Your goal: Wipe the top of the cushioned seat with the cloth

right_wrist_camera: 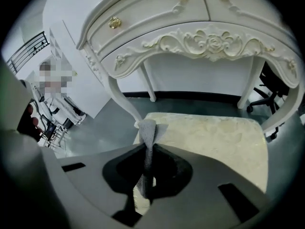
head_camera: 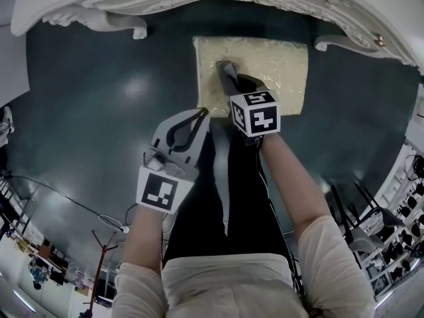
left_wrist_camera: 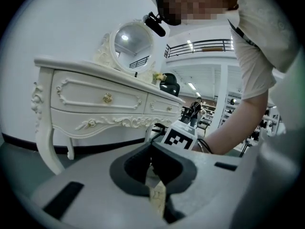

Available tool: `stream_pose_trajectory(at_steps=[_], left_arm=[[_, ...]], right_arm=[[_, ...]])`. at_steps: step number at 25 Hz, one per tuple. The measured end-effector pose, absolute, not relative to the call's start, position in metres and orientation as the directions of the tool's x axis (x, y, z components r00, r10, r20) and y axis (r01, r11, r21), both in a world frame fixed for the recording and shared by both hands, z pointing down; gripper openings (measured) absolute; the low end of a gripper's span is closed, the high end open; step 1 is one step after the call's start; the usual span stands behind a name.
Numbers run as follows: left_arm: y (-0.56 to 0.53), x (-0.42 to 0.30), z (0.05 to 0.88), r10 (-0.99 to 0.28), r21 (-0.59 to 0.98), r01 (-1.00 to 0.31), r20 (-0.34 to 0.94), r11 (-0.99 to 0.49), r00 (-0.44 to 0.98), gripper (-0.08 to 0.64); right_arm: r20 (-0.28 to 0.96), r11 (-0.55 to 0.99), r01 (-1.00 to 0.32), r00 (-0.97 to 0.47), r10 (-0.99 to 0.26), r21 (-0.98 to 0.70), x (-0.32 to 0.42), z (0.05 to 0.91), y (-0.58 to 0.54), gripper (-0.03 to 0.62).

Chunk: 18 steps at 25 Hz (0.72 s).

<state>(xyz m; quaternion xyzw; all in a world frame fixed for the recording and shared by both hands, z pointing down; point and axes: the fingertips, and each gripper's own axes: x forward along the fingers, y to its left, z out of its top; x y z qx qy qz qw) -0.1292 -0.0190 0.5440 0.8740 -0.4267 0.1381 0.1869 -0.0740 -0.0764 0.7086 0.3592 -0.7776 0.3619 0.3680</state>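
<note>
Grey plastic forms both units. The left hand-held gripper (head_camera: 199,114) is off the seat's (head_camera: 278,65) near left corner, above the dark floor (head_camera: 99,98), jaws together with nothing clamped. The right hand-held gripper (head_camera: 232,81) is over the seat's left part, jaws clamped on a grey cloth (right_wrist_camera: 148,132). The cloth stands out past the jaw tips towards the cream cushion top; contact cannot be confirmed. The seat stands on the floor in front of a white dresser (right_wrist_camera: 200,37).
</note>
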Motion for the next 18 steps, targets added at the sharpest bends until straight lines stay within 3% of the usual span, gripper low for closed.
stream_pose_trajectory(at_steps=[8,18], left_arm=[[-0.007,-0.175,0.566,-0.690,0.222,-0.806,0.423,-0.549,0.587,0.002],[-0.011,-0.176,0.577,-0.694,0.228,-0.810,0.422,-0.541,0.583,0.002]], right_arm=[[0.828,0.484,-0.808,-0.498,-0.257,-0.335,-0.129,0.732,-0.057,0.031],[0.824,0.498,-0.800,-0.505,-0.256,-0.335,-0.131,0.744,-0.058,0.031]])
